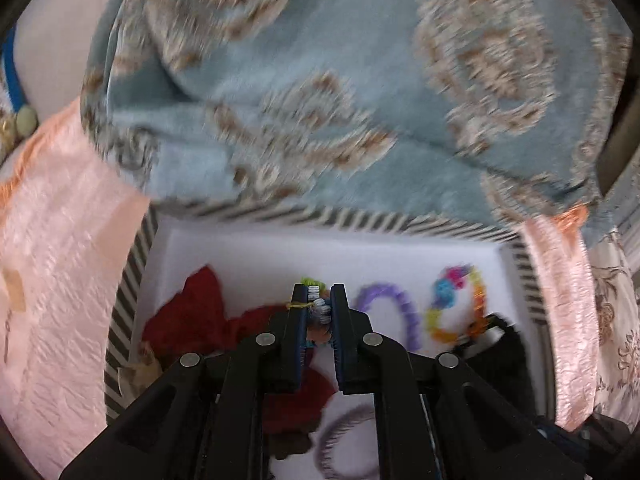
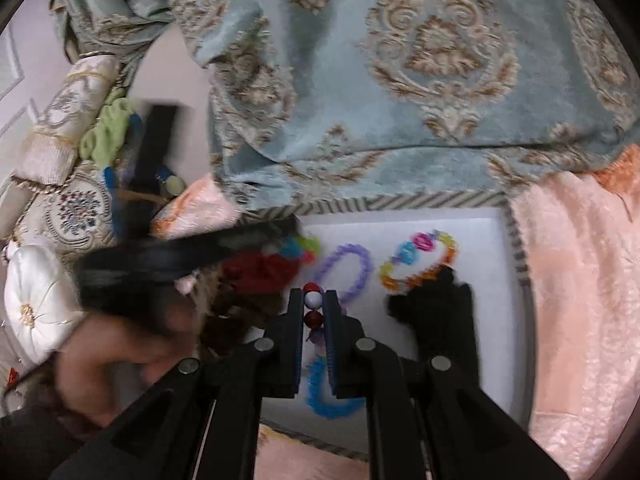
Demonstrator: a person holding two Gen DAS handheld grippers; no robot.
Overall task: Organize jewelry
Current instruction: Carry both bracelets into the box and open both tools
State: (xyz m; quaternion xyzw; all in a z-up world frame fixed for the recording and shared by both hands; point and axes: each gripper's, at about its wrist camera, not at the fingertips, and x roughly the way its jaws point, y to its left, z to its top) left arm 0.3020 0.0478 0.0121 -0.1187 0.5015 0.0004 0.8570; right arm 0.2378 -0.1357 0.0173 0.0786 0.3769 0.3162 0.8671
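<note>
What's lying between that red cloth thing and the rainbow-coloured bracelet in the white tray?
A purple bracelet lies on the white tray floor between the red cloth and the rainbow bracelet. The right wrist view shows it best; the left shows it too.

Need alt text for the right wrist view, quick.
Right gripper shut on a red-and-white bead strand above a white-lined box holding purple, multicoloured and blue bracelets. At left, a hand brings in the blurred left gripper.
</note>
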